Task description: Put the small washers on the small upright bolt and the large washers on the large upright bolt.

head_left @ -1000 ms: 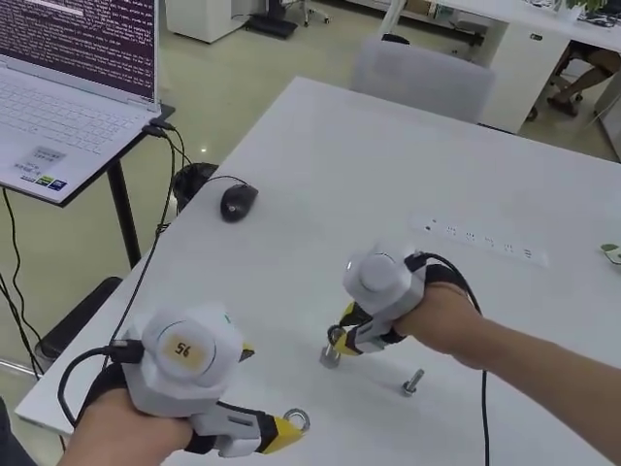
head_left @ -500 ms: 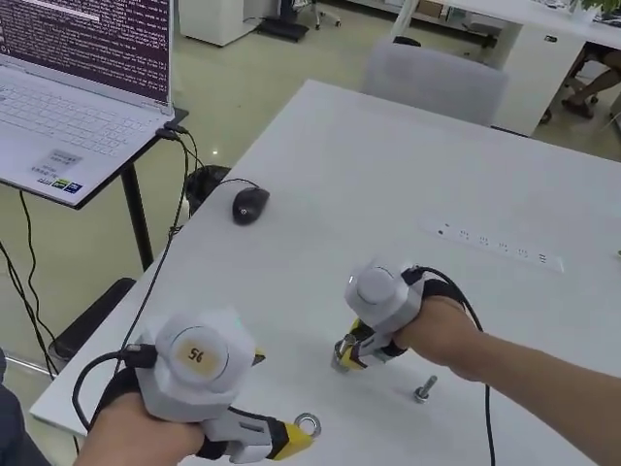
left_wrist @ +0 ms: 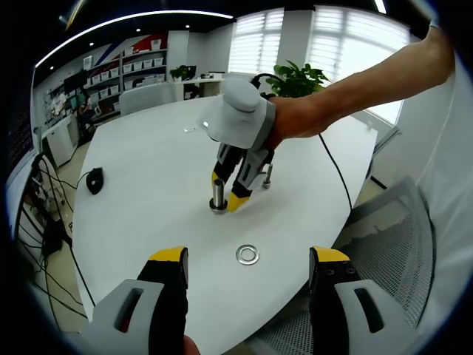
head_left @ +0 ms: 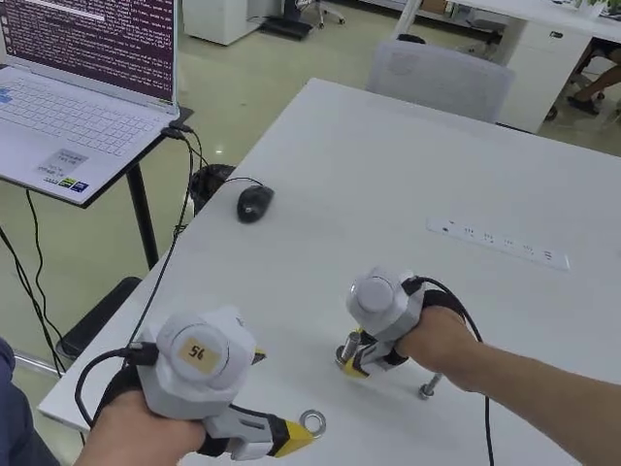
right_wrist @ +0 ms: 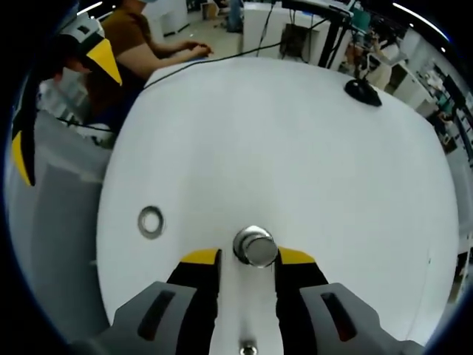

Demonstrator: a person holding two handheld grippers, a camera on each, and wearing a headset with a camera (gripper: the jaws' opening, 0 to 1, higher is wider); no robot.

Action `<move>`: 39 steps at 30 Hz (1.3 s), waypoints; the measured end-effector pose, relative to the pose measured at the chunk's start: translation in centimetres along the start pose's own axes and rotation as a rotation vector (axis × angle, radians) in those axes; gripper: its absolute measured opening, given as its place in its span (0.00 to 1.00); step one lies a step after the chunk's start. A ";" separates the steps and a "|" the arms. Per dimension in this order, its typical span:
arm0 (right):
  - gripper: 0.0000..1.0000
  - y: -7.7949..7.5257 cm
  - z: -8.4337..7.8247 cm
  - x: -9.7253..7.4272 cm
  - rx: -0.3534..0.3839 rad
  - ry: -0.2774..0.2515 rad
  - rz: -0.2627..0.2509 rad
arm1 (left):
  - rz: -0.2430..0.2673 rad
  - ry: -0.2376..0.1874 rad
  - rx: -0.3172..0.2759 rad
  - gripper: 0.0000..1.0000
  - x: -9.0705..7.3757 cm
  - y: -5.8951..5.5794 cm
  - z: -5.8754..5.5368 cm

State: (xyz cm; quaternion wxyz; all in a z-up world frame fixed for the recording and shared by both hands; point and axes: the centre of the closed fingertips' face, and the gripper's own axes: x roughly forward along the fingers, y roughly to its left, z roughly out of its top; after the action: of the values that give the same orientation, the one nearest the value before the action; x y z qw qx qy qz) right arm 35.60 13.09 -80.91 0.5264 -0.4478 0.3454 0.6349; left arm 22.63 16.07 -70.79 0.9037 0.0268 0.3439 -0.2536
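The large upright bolt point(head_left: 349, 346) stands near the table's front, and the small upright bolt point(head_left: 428, 388) is just to its right. My right gripper point(head_left: 353, 363) is down over the large bolt, jaws close on either side of its top point(right_wrist: 255, 246), shut on a large washer ringing the bolt. A loose large washer point(head_left: 312, 421) lies flat on the table point(head_left: 388, 175) just off the tip of my left gripper point(head_left: 294, 439). In the left gripper view that washer point(left_wrist: 247, 255) lies ahead of the wide-open jaws, with nothing held.
A black mouse point(head_left: 254, 202) lies at the table's left edge, and a white power strip point(head_left: 500, 243) lies further back on the right. A laptop point(head_left: 78, 107) sits on a stand to the left. A grey chair point(head_left: 441, 78) stands beyond the far edge.
My right gripper has come down from above the large bolt until its jaws straddle the bolt's top. The left gripper has stayed beside the loose washer. The head camera has shifted.
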 end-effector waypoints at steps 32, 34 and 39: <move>0.30 10.4 1.5 1.9 -0.339 -0.057 0.175 | -0.004 -0.006 0.014 0.66 -0.4 -0.6 0.0; 0.30 10.3 1.7 2.0 -0.351 -0.044 0.182 | 0.000 -0.006 0.012 0.66 -0.5 -0.5 -0.1; 0.32 10.3 1.7 2.1 -0.435 -0.029 0.213 | 0.002 -0.004 0.009 0.66 -0.5 -0.4 -0.2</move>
State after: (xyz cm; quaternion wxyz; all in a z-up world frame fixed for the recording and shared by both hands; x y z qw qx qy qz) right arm 25.14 13.21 -82.59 0.3524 -0.5026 0.2383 0.7526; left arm 21.97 16.02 -70.59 0.9046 0.0309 0.3409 -0.2542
